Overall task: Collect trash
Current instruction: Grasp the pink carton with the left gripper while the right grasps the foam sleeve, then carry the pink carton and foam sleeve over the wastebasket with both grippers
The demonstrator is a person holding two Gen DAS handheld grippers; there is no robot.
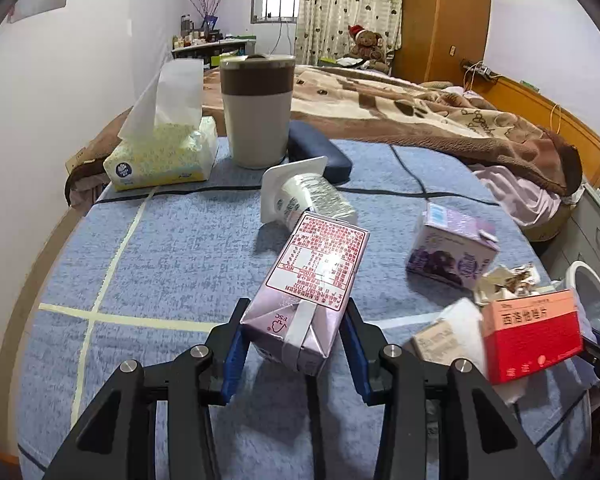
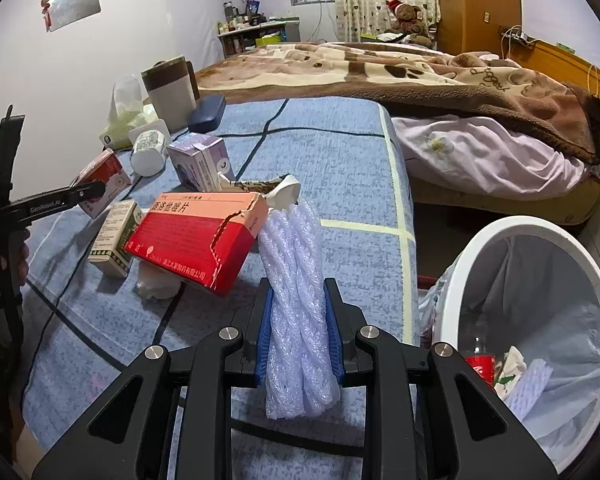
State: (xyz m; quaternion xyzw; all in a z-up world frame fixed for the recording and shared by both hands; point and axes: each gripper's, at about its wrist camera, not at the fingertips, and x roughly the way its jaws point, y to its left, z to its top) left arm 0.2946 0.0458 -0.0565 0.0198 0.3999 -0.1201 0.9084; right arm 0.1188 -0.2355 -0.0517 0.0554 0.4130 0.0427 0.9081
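Purple carton [image 1: 312,288] between gripper pads.

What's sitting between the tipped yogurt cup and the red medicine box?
The purple drink carton lies between the yogurt cup and red medicine box, clearest in the right wrist view.

Two purple drink cartons [image 1: 312,292] [image 1: 452,254] showed at centre and right, one yogurt cup [image 1: 308,198] above them, one red medicine box [image 1: 532,334] lower right, one small beige box [image 2: 114,238], one tumbler [image 1: 257,110], one tissue pack [image 1: 162,156], one bin [image 2: 540,320].
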